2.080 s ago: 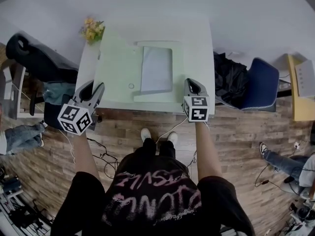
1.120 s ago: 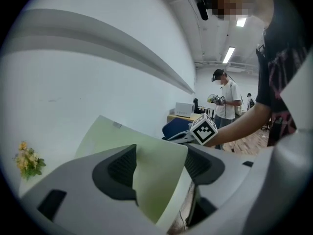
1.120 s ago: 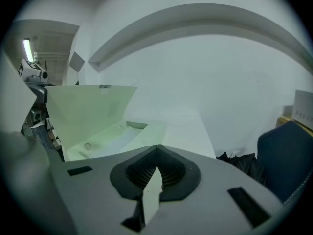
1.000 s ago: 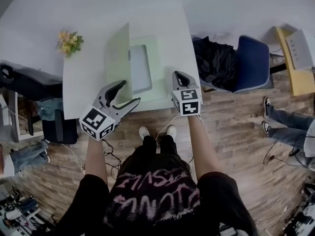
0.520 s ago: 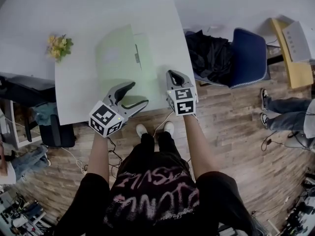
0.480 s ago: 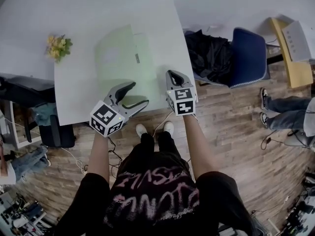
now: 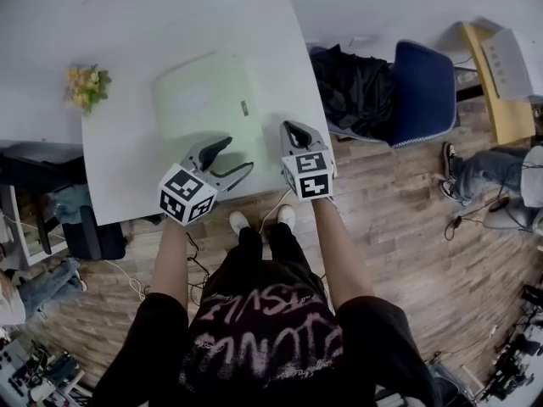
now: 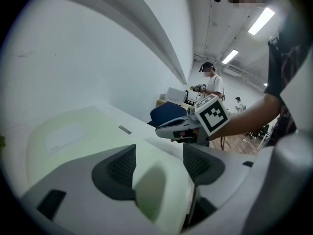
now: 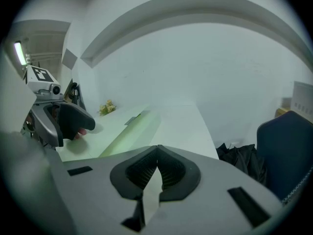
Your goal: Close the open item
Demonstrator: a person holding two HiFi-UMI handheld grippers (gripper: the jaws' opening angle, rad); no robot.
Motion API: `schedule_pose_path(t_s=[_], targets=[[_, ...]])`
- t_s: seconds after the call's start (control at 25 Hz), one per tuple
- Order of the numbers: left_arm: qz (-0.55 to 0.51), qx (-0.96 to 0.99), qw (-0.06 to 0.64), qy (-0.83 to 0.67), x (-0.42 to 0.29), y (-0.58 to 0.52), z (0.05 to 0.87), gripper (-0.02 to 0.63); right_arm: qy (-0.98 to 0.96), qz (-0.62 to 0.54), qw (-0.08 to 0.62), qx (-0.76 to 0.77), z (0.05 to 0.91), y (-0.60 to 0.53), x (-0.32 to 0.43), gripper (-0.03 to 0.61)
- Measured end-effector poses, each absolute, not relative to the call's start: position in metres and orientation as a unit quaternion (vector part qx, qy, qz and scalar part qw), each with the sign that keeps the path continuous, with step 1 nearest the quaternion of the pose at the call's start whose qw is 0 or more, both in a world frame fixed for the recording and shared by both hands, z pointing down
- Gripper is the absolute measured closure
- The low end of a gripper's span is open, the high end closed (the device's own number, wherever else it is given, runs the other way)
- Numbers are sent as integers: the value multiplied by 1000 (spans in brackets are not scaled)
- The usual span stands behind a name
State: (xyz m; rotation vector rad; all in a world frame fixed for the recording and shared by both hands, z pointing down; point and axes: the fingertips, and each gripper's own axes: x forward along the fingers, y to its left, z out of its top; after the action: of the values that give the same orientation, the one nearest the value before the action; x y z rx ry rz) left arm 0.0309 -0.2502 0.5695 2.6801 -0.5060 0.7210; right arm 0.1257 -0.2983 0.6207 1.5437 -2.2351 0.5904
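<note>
A pale green flat case (image 7: pixel 208 96) lies on the white table (image 7: pixel 119 168), its lid down flat; a small grey tab (image 7: pixel 244 106) sits at its right edge. My left gripper (image 7: pixel 231 158) hovers over the case's near edge with its jaws wide and closing. In the left gripper view the case (image 8: pixel 83 131) shows in the gap of that gripper (image 8: pixel 159 163), but the pads do not press on it. My right gripper (image 7: pixel 293 130) is shut and empty at the case's near right corner. The right gripper view shows it (image 9: pixel 157 168) with pads together beside the case (image 9: pixel 129 131).
A small bunch of yellow flowers (image 7: pixel 85 87) stands at the table's left. Right of the table is a blue chair (image 7: pixel 424 91) with a black garment (image 7: pixel 356 87) on it. A black chair (image 7: pixel 42 155) is at the left. People stand around on the wooden floor.
The case's lid has gone from standing upright to lying flat. My left gripper has moved right and forward to the case's near edge; the right one stays beside it.
</note>
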Motion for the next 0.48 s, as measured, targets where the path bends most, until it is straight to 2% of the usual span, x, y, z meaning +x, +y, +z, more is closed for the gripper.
schedule_pose_path(t_s=[0.48], targets=[[314,922,165,-153,40,-260,599,347,-788,219,186,545,631,-306,124,569]])
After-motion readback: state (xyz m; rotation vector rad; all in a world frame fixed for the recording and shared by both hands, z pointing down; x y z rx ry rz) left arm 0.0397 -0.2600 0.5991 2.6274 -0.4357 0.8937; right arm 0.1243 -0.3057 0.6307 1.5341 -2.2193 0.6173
